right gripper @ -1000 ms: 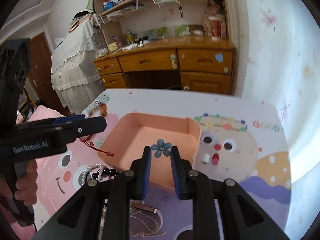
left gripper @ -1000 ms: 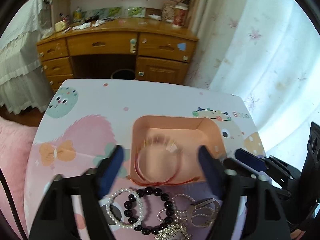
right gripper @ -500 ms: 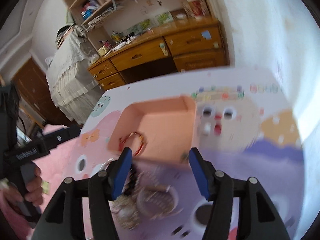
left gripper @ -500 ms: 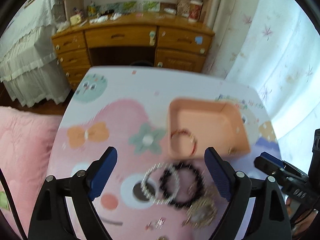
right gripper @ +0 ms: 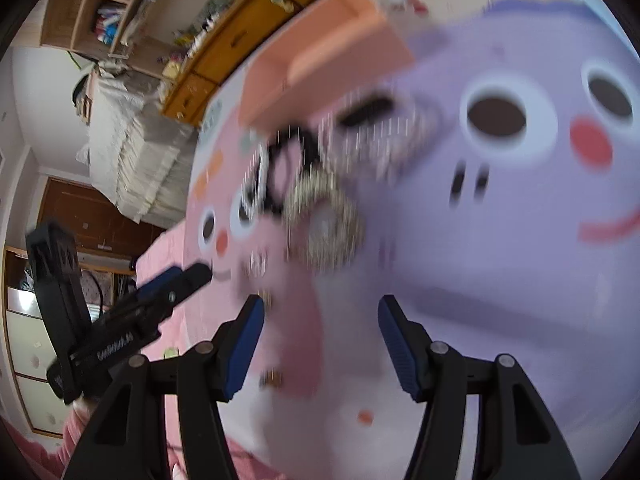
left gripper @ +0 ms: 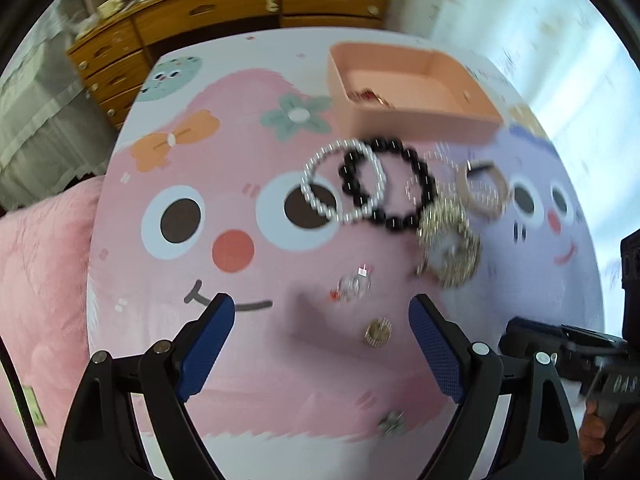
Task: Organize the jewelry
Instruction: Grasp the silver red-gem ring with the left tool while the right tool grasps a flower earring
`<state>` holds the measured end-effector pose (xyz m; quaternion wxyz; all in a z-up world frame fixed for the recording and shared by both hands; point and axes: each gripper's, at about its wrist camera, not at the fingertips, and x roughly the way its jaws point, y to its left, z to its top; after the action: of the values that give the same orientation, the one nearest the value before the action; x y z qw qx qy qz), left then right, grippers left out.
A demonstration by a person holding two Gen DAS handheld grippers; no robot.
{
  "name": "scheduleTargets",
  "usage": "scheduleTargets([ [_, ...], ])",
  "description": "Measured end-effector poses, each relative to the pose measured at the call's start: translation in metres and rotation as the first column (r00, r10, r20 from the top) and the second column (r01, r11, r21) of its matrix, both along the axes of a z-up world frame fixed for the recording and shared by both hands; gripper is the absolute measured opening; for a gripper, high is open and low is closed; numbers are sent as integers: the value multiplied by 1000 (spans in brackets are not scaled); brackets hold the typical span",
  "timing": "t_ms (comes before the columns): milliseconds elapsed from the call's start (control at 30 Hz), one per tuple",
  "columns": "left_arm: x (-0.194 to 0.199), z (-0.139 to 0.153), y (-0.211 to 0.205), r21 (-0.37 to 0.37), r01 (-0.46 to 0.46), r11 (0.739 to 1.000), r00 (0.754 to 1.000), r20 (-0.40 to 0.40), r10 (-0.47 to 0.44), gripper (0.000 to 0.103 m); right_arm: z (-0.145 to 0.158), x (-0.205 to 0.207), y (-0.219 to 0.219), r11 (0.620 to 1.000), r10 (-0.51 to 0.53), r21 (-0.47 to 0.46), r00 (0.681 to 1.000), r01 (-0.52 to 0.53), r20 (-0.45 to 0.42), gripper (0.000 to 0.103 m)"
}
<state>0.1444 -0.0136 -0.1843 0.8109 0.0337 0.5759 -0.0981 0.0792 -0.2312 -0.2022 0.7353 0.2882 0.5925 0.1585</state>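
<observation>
A peach tray (left gripper: 416, 116) sits at the far side of the cartoon table mat, with a red string bracelet (left gripper: 366, 95) inside. In front of it lie a pearl bracelet (left gripper: 308, 184), a black bead bracelet (left gripper: 400, 220), a beige bangle (left gripper: 464, 188) and a glittery gold bracelet (left gripper: 450, 244). Nearer lie small earrings (left gripper: 354, 286) and a gold stud (left gripper: 378, 332). My left gripper (left gripper: 320, 308) hangs open above these small pieces, holding nothing. My right gripper (right gripper: 320, 306) is open and empty, just short of the gold bracelet (right gripper: 326, 224); its view is blurred.
A wooden desk with drawers (left gripper: 224, 12) stands beyond the table. A bed with a white cover (right gripper: 132, 160) is at the left, and a pink fluffy blanket (left gripper: 44, 280) lies along the table's left edge. A pale curtain (left gripper: 520, 20) hangs at the right.
Both grippers have pulled back from the tray toward the near jewelry and tipped downward. The right gripper let go of the blue flower piece and opened. The red bracelet now rests in the tray.
</observation>
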Motion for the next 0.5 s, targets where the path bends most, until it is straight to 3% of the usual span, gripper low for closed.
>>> scheduleTargets([
  [167,-6,-9,-5,59,149,987,988,31,-151,84,-4,-35,32,993,58,-108,998,-57,4,60],
  [233,-6,-10,-6,73,200,977,978,43,-203,77,-2,-48,49,981,87,-175,996,-80,31,60],
  [300,-5,-15,-7,101,251,963,965,52,-257,63,-1,-57,59,970,106,-224,992,-90,62,60],
  [500,3,-27,-4,113,398,910,913,49,-405,51,5,-74,101,907,153,-416,975,-73,162,59],
])
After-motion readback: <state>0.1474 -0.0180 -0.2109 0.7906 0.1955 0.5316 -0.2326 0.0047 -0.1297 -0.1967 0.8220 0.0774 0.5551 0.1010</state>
